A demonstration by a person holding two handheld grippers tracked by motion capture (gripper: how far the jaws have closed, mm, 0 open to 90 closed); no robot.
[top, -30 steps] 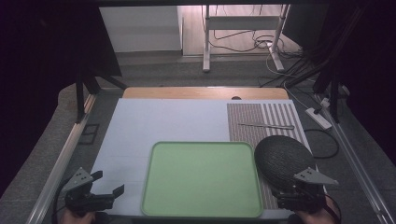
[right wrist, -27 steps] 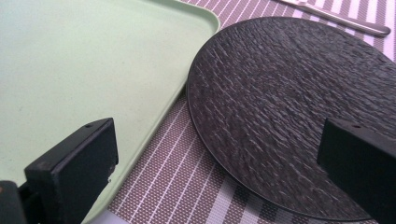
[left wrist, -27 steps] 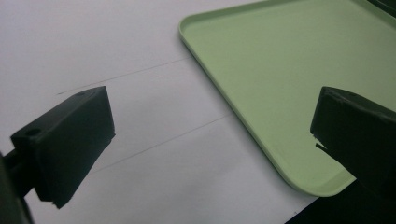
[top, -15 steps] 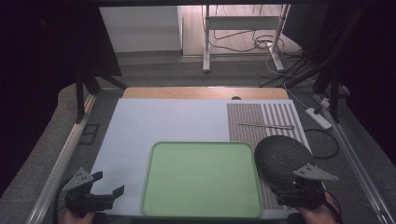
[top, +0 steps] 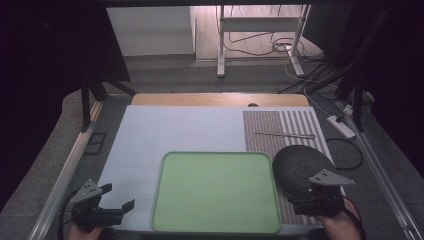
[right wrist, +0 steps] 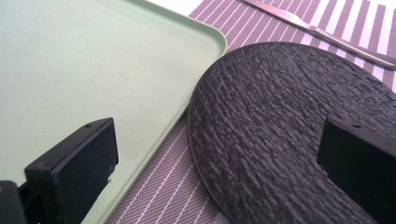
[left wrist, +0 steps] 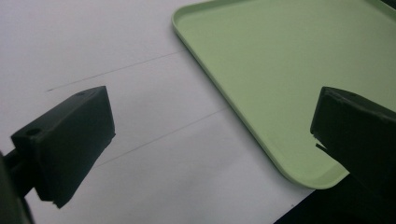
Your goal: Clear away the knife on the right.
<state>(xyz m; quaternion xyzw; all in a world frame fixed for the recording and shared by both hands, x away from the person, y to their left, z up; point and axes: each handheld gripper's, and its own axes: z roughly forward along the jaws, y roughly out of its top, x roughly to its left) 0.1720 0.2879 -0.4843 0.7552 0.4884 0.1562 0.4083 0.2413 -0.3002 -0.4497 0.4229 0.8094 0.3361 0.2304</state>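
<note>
Tool jaws gape wide and empty on my right tool (top: 306, 200) over the dark round mat (top: 301, 167) just beside the green tray (top: 216, 191), nothing gripped or moved yet, I judge.

- The tray (top: 216, 192) is lying mid-table, the round mat (top: 300, 167) touching its right edge.
- The knife (top: 286, 134) is lying behind the round mat on the striped placemat (top: 280, 125).

Both tongs, left tongs (top: 117, 197) and right tongs (top: 300, 196), are matte black with blocky square-ended jaws bearing small screw holes, each topped by a grey three-cornered plate.
</note>
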